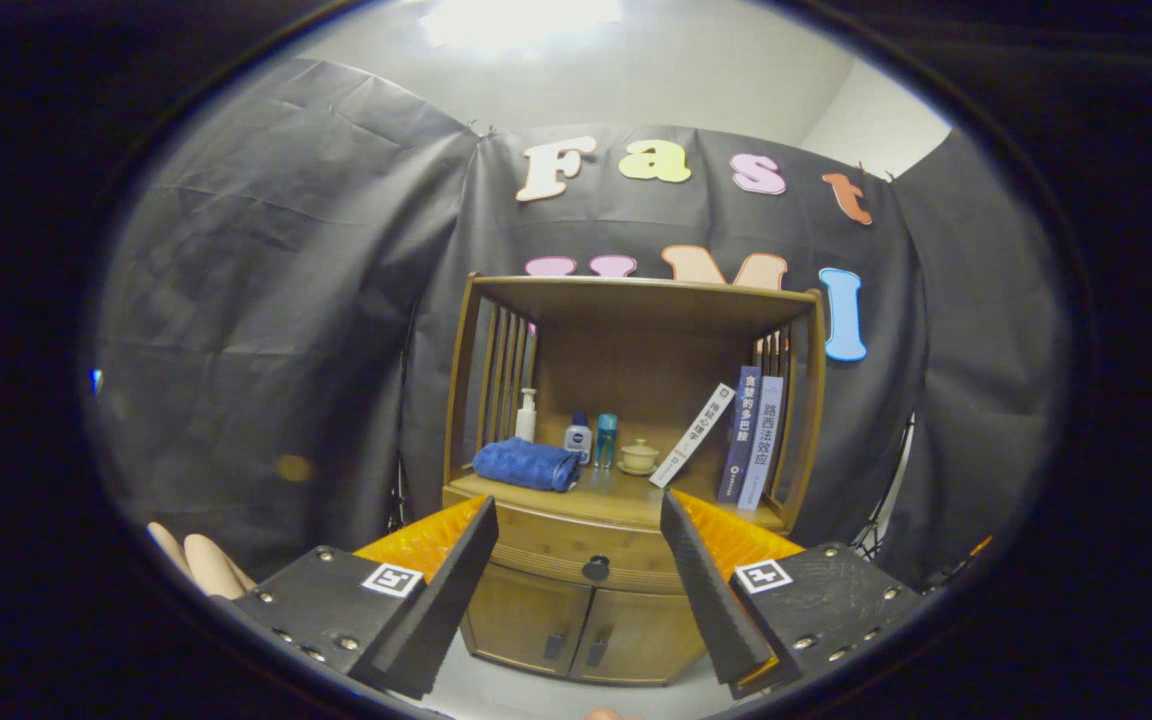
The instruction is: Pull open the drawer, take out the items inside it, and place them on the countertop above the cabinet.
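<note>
The jaws stand spread wide and hold nothing, with the wooden cabinet framed in the gap between the two fingers. Straight ahead of them, and still well apart from their tips, sits the dark round knob at the middle of the drawer, which is shut; its front runs crosswise to the line of approach, so the pull has to come straight back along the fingers. The knob lies a touch nearer the right finger than the left. Below the drawer are two closed doors with small handles. Above it the counter already carries a folded blue towel, a white pump bottle, two small bottles, a lidded cup and several books leaning to the right, leaving open room at the front middle. By my reckoning the task has barely begun: reaching the knob comes first, and the room between looks free
</note>
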Demonstrator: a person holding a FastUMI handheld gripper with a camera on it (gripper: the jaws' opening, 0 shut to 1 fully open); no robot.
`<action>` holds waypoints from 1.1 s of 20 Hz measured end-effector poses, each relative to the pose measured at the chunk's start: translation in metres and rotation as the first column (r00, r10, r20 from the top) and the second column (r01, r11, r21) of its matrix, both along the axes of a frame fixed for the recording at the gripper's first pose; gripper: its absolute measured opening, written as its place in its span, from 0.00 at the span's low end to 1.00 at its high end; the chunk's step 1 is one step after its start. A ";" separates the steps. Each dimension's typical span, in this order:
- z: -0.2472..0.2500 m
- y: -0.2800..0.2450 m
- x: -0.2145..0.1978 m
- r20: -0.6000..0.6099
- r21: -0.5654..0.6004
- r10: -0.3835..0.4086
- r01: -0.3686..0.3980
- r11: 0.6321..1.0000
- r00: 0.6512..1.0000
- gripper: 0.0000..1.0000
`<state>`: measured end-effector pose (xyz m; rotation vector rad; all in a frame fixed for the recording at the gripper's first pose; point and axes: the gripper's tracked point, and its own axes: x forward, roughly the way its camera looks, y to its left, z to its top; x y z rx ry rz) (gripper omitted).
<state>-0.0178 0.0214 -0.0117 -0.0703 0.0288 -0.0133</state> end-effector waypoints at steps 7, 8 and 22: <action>-0.014 0.005 0.006 -0.028 0.009 0.009 -0.009 1.000 1.000 0.98; -0.013 0.004 0.007 -0.026 0.004 0.006 -0.006 1.000 1.000 0.98; -0.081 -0.006 0.083 -0.016 -0.017 -0.023 0.023 1.000 1.000 0.98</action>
